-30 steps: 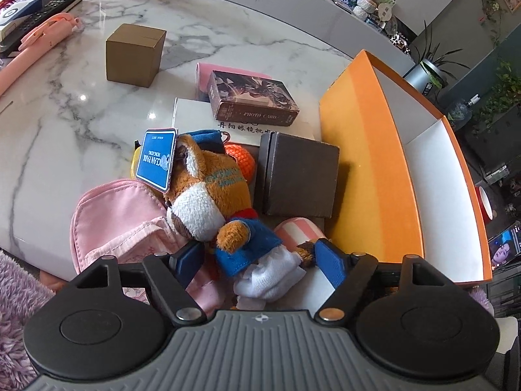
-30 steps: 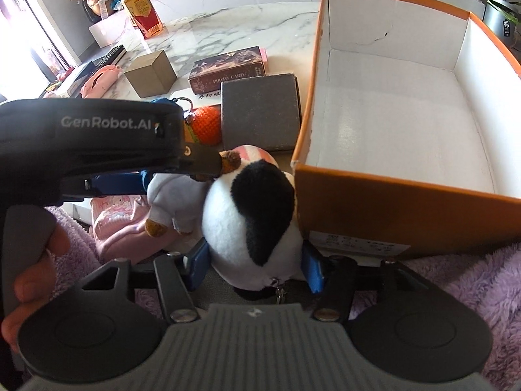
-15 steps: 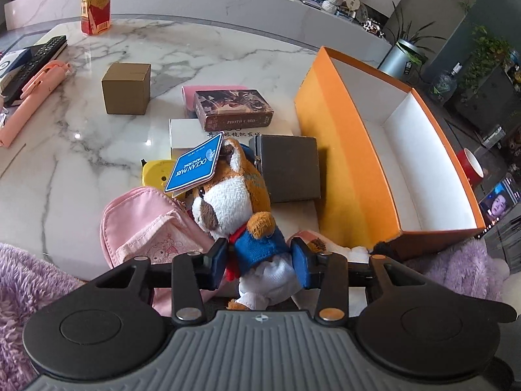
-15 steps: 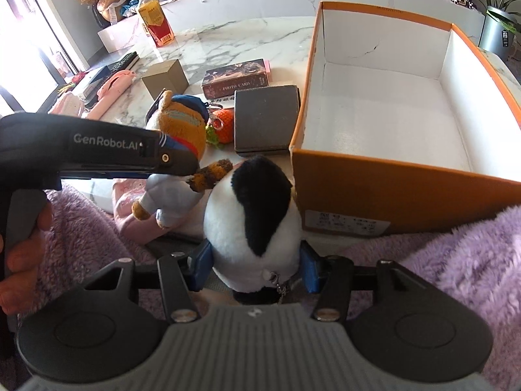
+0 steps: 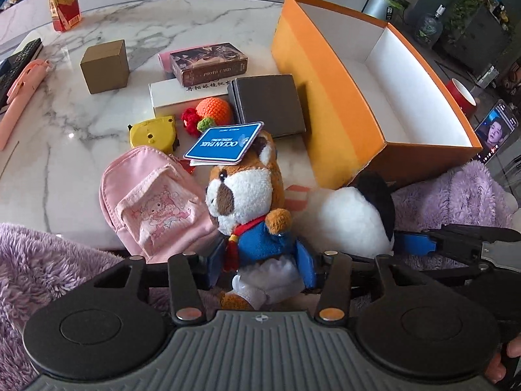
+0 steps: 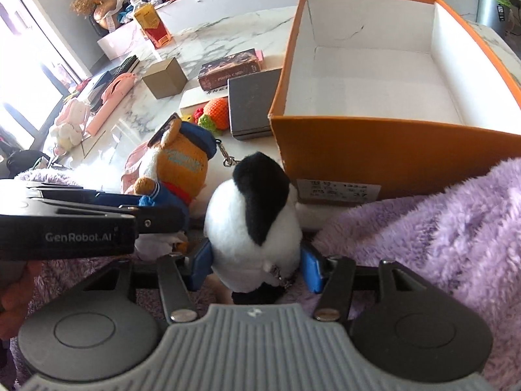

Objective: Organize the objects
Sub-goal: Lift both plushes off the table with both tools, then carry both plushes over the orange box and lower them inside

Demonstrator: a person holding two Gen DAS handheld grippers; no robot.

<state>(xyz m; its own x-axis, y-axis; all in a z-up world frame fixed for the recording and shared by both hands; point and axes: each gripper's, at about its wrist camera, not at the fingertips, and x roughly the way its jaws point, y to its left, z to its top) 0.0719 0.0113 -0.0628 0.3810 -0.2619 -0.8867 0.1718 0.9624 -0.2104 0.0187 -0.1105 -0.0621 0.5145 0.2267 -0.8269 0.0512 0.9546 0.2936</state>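
Observation:
A brown plush fox (image 5: 250, 195) in a blue jacket, with a blue tag on its head, sits between the blue pads of my left gripper (image 5: 260, 264). The pads press its body while the jaws are opening slightly. The fox (image 6: 182, 166) hangs above the table's near edge. My right gripper (image 6: 257, 270) grips a black-and-white plush penguin (image 6: 254, 215) at its sides, and its jaws are also opening a little. The penguin (image 5: 351, 218) is just right of the fox. The orange box (image 6: 358, 150) with a white inside stands open and empty beyond both toys, also in the left wrist view (image 5: 325, 75).
On the marble table lie a pink mini backpack (image 5: 153, 202), a yellow tape measure (image 5: 153, 133), a crochet orange (image 5: 215, 110), a dark grey box (image 5: 268, 107), a photo card box (image 5: 210, 63), a brown cube box (image 5: 104, 66) and a red carton (image 5: 63, 6). Purple fluffy fabric (image 6: 439, 221) covers the near edge.
The left gripper closed on the fox and lifted it off the pile toward me, uncovering the crochet orange and the tape measure. The right gripper drew back slightly with the penguin.

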